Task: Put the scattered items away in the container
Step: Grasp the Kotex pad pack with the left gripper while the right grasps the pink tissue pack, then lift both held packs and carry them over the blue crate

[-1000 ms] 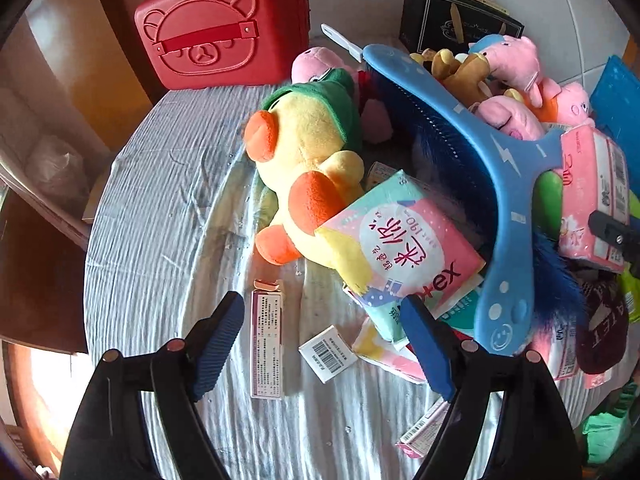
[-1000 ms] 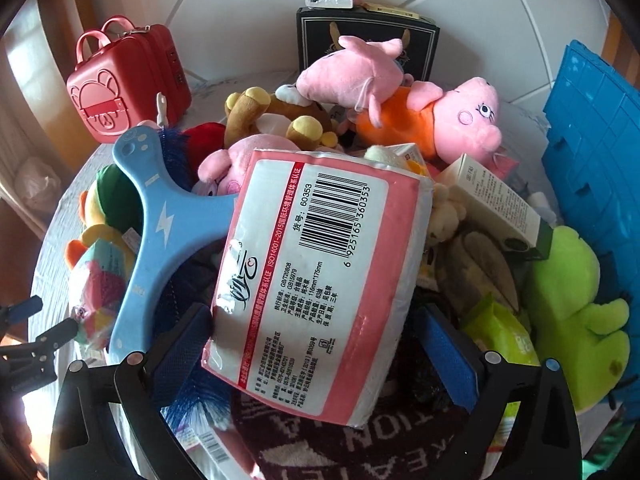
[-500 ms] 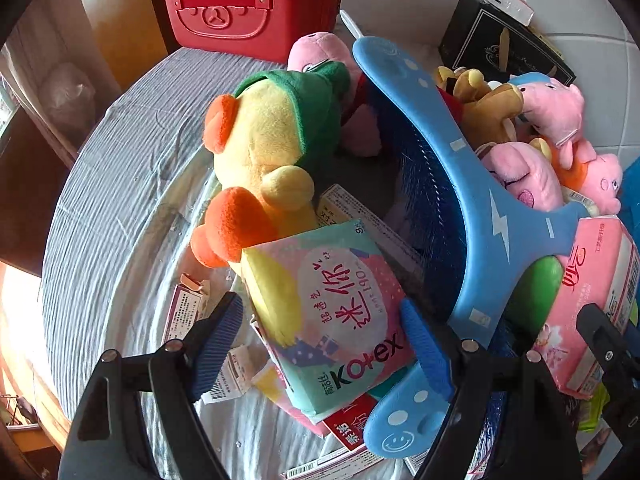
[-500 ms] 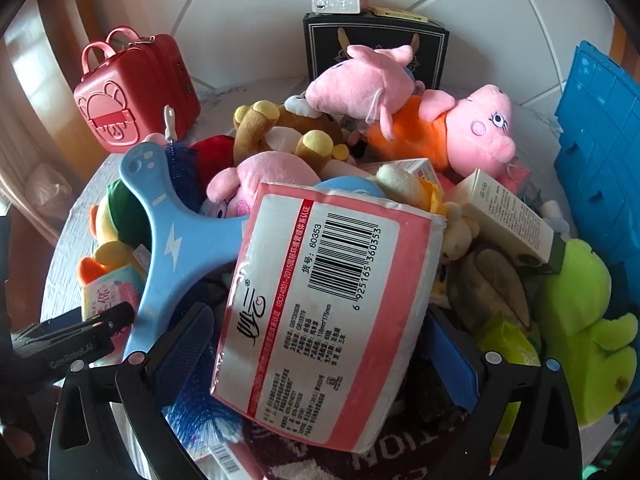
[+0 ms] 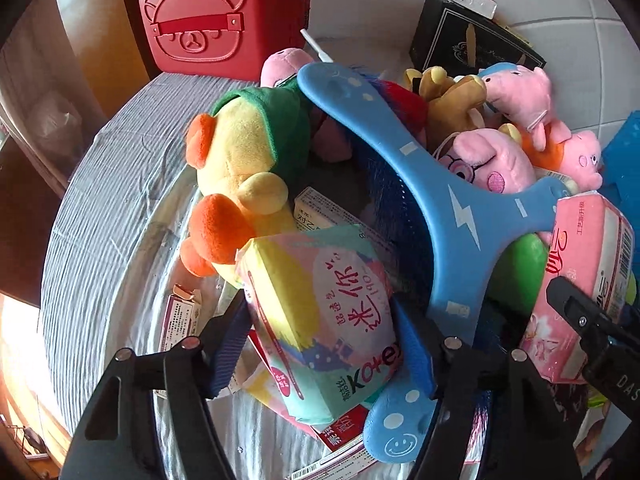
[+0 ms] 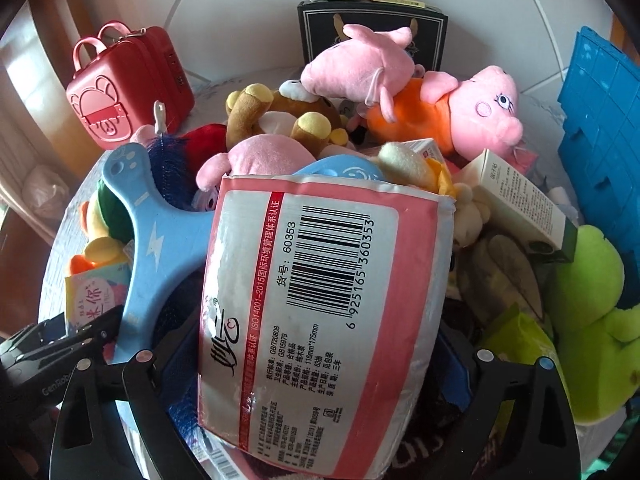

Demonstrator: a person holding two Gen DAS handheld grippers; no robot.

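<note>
Left tongs (image 5: pixel 320 344): the Kotex pack (image 5: pixel 324 320) stands tilted between the two blue pads, which have just been closing in on it. Both pads lie against its sides; grip appears made. The pack sits on the tabletop (image 5: pixel 120 200), outside the basket (image 5: pixel 400 152), leaning on the duck (image 5: pixel 244 176) and resting over loose cartons and labels. A small carton (image 5: pixel 178 320) lies flat just left of the left pad.

Right tongs (image 6: pixel 316 364): the pink pack (image 6: pixel 320 312) fills the gap between the fingers, barcode face up, held above the basket contents. The pads are largely hidden behind it; the jaws, set wide, have just narrowed slightly. Contact on both sides appears made.

Basket: blue, rim marked with a lightning bolt. Inside or heaped upon it are pink pig toys (image 6: pixel 472 116), a brown bear (image 6: pixel 280 116) and a green frog (image 6: pixel 592 304). A white box (image 6: pixel 520 204) lies near the frog.

Surroundings: red case (image 5: pixel 200 20) stands upright at the far edge of the tabletop; a black box (image 6: pixel 372 36) stands against the tiled wall; a blue crate (image 6: pixel 600 152) is at the right.
</note>
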